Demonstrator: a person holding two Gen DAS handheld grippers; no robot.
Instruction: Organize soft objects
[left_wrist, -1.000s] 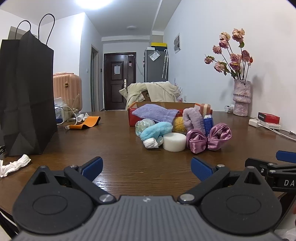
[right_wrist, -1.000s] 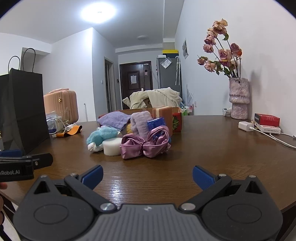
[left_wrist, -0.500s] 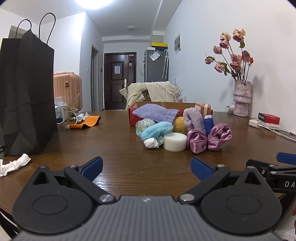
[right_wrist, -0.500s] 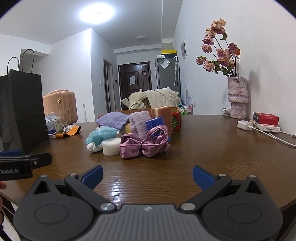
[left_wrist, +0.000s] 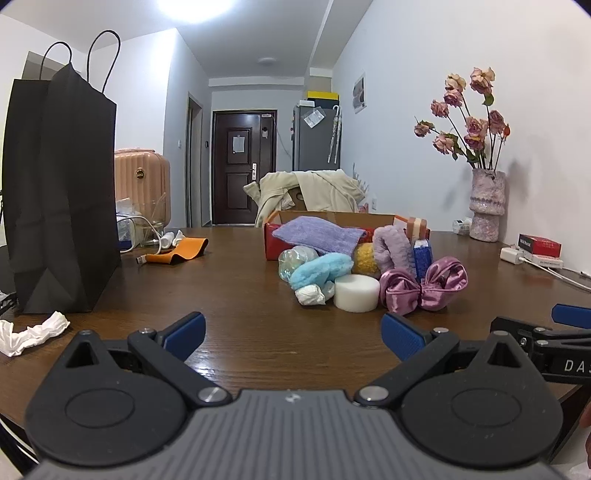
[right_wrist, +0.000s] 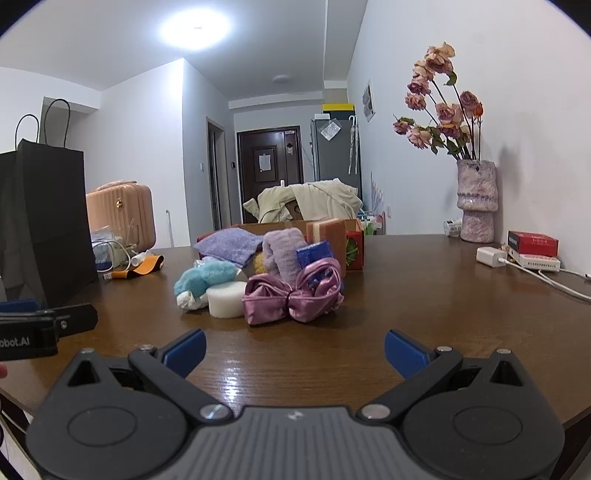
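Holding both claws spread wide and empty over the near edge of the worktop (left_wrist: 229, 288), you are facing the soft pile from short of it. Your left claw (left_wrist: 291, 328) is pointing at the blue plush (left_wrist: 319, 269) and white sponge puck (left_wrist: 356, 293), slightly to its right. Your right claw (right_wrist: 293, 349) is looking straight ahead at the satin bow (right_wrist: 291, 293), its long axis lying crosswise, so I judge that claw nearer. Behind the pile is sitting the red cardboard box (left_wrist: 273, 243).

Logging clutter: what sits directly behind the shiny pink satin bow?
Behind the shiny pink satin bow: a fuzzy lilac headband and a blue sponge block. Their lower parts are hidden.
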